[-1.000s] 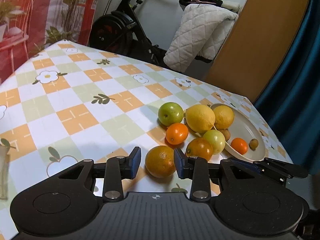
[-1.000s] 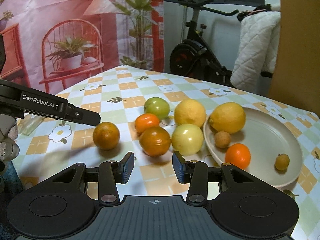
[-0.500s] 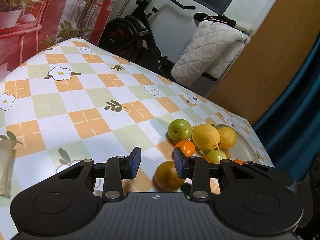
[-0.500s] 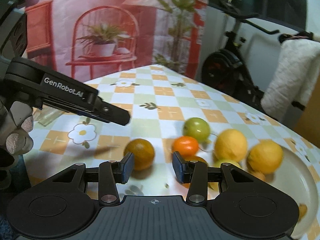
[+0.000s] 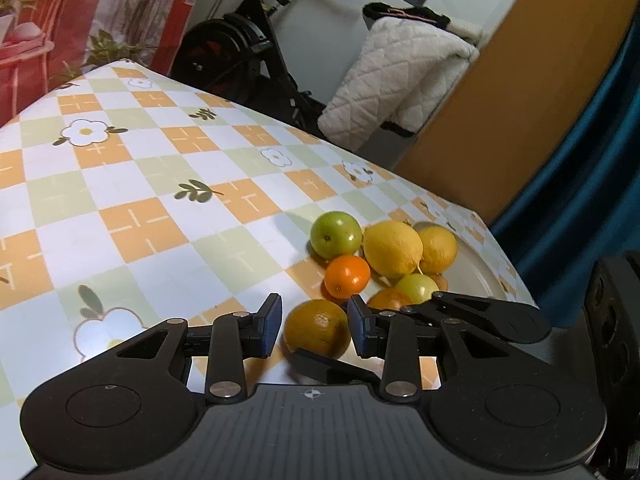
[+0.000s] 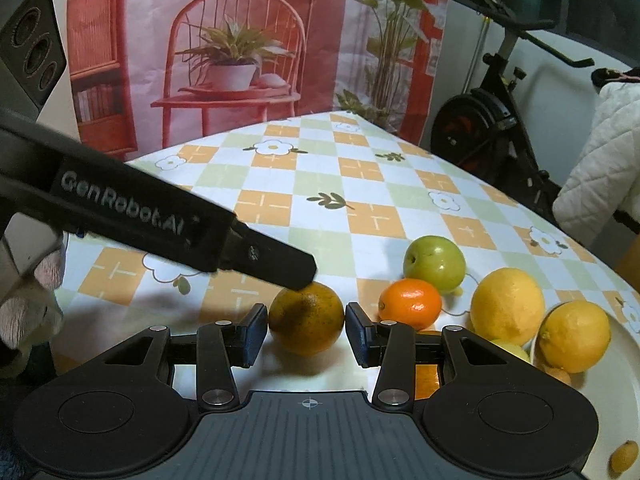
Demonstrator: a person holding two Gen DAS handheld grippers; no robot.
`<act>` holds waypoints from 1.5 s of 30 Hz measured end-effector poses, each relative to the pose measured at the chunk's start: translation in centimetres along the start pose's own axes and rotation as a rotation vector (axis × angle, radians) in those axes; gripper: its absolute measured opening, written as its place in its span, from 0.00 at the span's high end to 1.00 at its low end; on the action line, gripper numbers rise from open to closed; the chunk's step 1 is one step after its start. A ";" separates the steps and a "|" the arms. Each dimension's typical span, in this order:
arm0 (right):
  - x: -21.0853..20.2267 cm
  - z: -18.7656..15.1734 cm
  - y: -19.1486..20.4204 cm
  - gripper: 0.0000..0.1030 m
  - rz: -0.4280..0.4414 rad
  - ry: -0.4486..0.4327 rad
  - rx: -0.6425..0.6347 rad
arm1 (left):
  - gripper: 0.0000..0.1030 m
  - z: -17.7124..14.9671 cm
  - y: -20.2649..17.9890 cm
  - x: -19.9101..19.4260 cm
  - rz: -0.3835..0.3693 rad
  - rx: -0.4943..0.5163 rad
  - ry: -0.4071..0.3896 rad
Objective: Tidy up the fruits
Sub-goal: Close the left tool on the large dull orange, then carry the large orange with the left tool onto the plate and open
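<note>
A dull orange (image 6: 306, 322) lies on the checked tablecloth, apart from the other fruit. My right gripper (image 6: 306, 332) is open and its pads flank the orange with thin gaps. My left gripper (image 5: 314, 326) is open too, with the same orange (image 5: 316, 334) just beyond its tips. One of its fingers (image 6: 280, 262) reaches over the orange's far top. To the right lie a green apple (image 6: 434, 264), a mandarin (image 6: 410, 304) and a lemon (image 6: 506, 306). A second lemon (image 6: 574, 336) sits on the beige plate (image 6: 624, 400).
A pale green apple (image 5: 418, 286) and another orange (image 5: 388, 300) lie by the plate rim (image 5: 476, 276). A small brown fruit (image 6: 624, 456) is on the plate. An exercise bike (image 5: 248, 52) and a quilted jacket (image 5: 396, 84) stand past the table's far edge. A gloved hand (image 6: 28, 304) is at left.
My right gripper swung left from the fruit cluster to the lone orange, which now sits between its pads. The left gripper stayed near the orange and tilted a little. Both jaw gaps are unchanged.
</note>
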State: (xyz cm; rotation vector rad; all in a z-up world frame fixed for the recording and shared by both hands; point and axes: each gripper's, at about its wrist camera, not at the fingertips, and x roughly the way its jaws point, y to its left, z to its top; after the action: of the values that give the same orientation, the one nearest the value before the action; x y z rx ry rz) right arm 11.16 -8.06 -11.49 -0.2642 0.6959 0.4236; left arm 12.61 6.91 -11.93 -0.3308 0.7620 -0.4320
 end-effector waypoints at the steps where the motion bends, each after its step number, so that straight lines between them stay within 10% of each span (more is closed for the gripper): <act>1: 0.1 -0.1 0.0 0.61 0.001 0.003 0.004 | 0.63 -0.1 -0.1 0.2 -0.002 0.005 0.004; 45: -2.1 -1.9 -1.4 0.62 0.001 -0.092 0.189 | 0.56 -0.6 -3.9 1.2 0.028 0.159 -0.002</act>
State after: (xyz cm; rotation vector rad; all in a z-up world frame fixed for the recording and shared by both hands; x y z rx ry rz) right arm 9.31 -10.64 -11.38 -0.0658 0.6413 0.3658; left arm 11.95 2.90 -11.32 -0.1721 0.7245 -0.4625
